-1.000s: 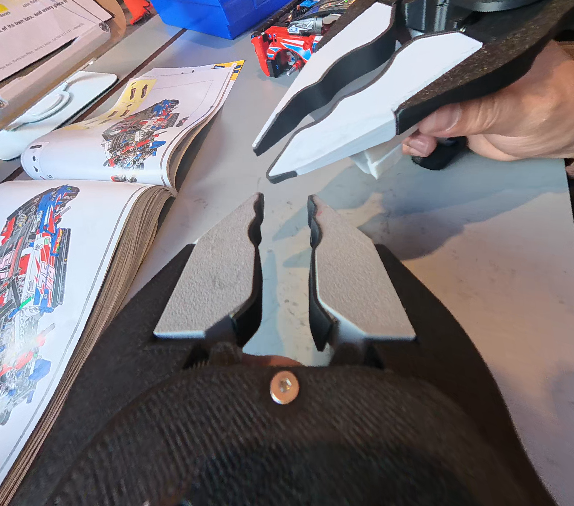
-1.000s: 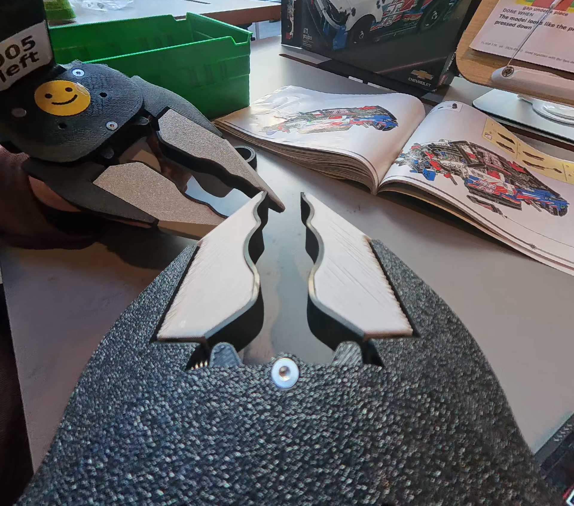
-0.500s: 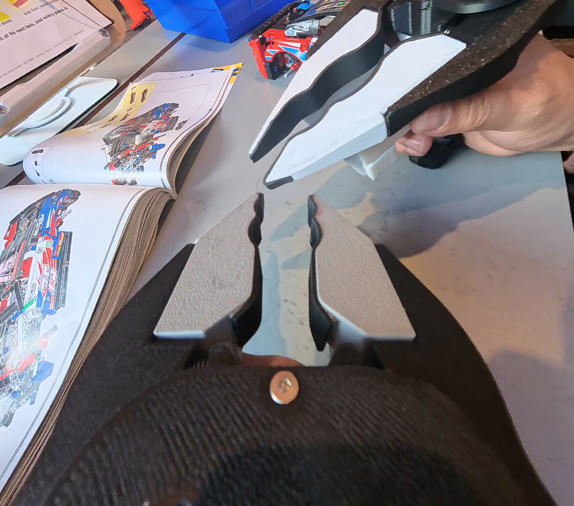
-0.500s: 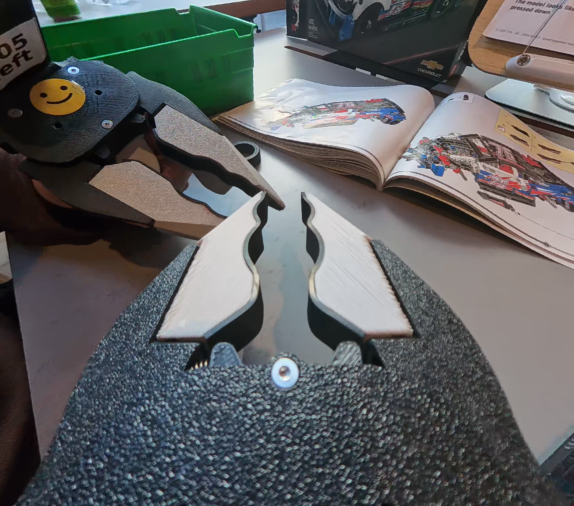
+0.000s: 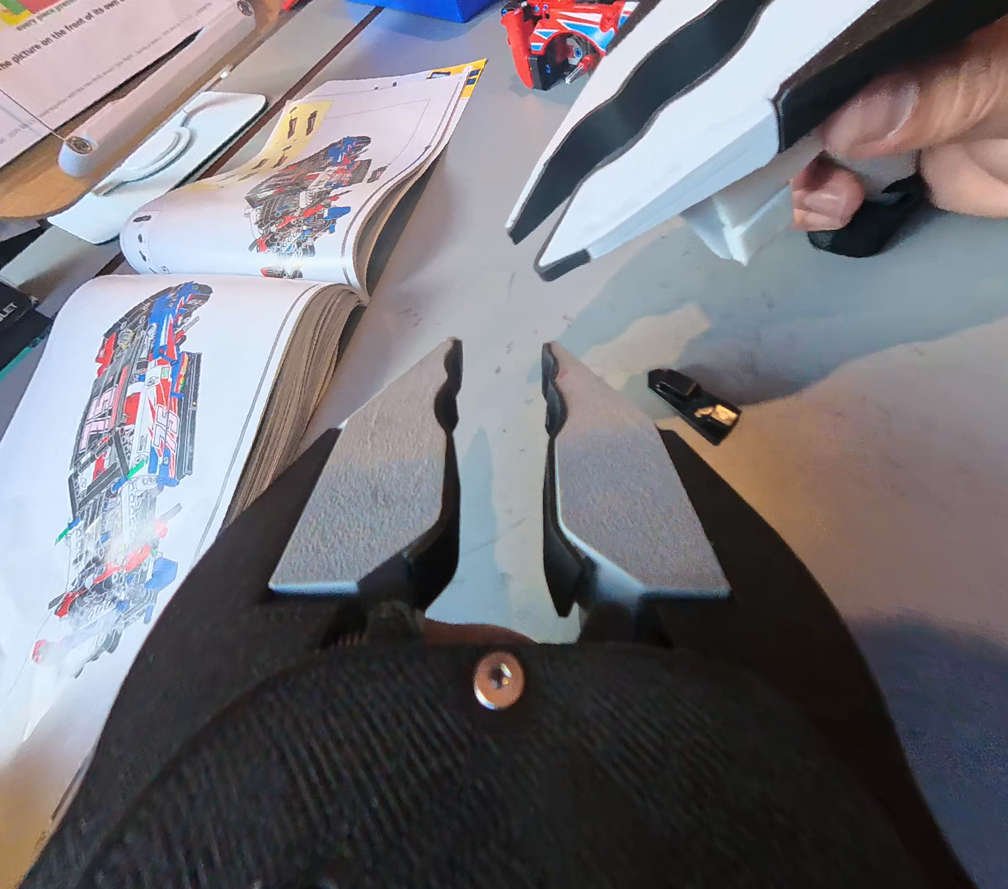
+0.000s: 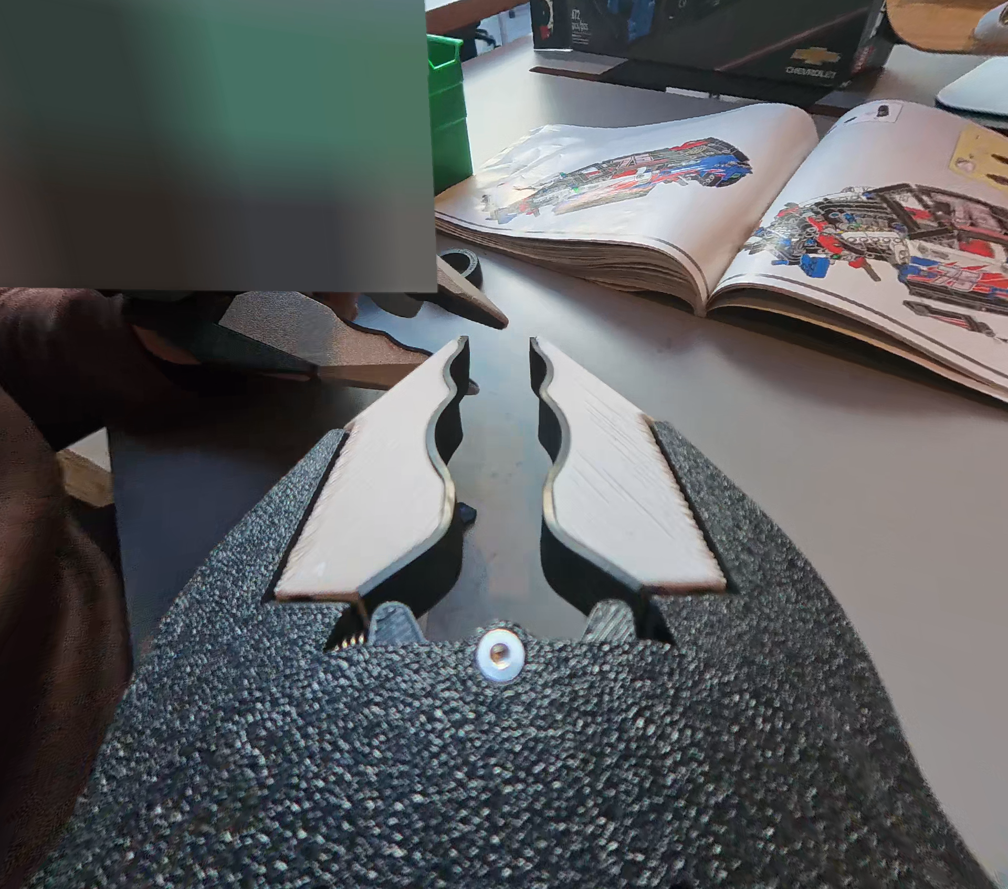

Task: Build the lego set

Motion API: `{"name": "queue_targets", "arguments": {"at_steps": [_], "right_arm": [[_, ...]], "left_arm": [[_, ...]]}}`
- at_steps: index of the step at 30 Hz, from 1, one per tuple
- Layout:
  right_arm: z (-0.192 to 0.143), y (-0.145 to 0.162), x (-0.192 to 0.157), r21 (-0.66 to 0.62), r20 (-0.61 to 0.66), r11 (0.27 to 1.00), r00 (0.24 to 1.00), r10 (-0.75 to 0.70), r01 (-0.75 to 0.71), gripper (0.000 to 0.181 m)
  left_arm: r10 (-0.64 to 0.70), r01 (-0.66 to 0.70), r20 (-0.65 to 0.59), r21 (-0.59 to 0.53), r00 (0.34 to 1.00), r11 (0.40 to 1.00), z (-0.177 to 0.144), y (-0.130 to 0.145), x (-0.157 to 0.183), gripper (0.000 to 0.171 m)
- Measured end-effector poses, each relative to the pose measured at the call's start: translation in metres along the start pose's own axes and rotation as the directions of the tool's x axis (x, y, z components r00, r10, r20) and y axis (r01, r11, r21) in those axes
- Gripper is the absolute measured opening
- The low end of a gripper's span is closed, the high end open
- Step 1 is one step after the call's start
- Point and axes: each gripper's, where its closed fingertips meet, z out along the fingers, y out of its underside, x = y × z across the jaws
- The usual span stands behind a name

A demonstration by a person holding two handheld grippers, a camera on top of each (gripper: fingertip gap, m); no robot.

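Hovering over the grey table [image 5: 818, 508], the left gripper [image 5: 502, 352] is seen with jaws parted, nothing between them. The right gripper [image 6: 499, 344] is likewise released and empty above the table. A small black lego piece [image 5: 693, 405] lies flat just right of the left fingertips, glossy, its shape hard to make out; its long axis runs from upper left to lower right. The red partly built car [image 5: 567, 31] sits farther back, cut off by the right gripper. The open instruction booklet [image 5: 163, 399] lies to the left.
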Motion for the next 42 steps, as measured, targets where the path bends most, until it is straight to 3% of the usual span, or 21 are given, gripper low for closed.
{"name": "queue_targets", "arguments": {"at_steps": [7, 11, 14, 18, 22, 29, 35, 42], "right_arm": [[-0.006, -0.008, 0.0, 0.048, 0.156, 0.983, 0.973, 0.169, -0.179, 0.025], [-0.014, -0.016, 0.005, 0.089, 0.272, 0.937, 0.913, 0.304, -0.339, 0.024], [-0.016, -0.015, 0.004, 0.086, 0.286, 0.922, 0.896, 0.339, -0.376, 0.02], [-0.013, -0.005, -0.019, 0.043, 0.235, 0.966, 0.942, 0.239, -0.255, 0.02], [0.004, 0.002, -0.03, -0.004, 0.11, 0.998, 0.992, 0.066, -0.066, 0.02], [0.01, 0.003, -0.037, -0.009, -0.034, 0.991, 0.99, -0.136, 0.136, 0.018], [0.008, 0.0, -0.035, 0.012, -0.082, 0.986, 0.983, -0.162, 0.164, 0.018], [0.008, 0.0, -0.036, 0.013, -0.045, 0.991, 0.99, -0.132, 0.133, 0.018]], "left_arm": [[-0.136, 0.132, -0.087, -0.043, 0.987, 0.99, 0.006, 0.006, -0.004, 0.029], [-0.075, 0.068, -0.096, -0.073, 0.993, 0.995, 0.01, 0.01, 0.003, 0.023], [-0.073, 0.071, -0.068, -0.037, 0.995, 0.997, 0.006, 0.006, -0.001, 0.025], [-0.093, 0.089, -0.05, -0.084, 0.994, 0.992, 0.0, 0.014, 0.002, 0.027], [0.042, -0.042, 0.005, -0.107, 0.999, 0.993, 0.001, 0.017, 0.009, 0.028], [0.162, -0.16, 0.135, -0.026, 0.978, 0.987, -0.013, 0.006, 0.005, 0.023], [0.258, -0.252, 0.198, -0.054, 0.946, 0.966, -0.017, 0.01, 0.004, 0.02], [0.267, -0.257, 0.208, -0.074, 0.941, 0.964, -0.014, 0.013, -0.002, 0.02]]}}
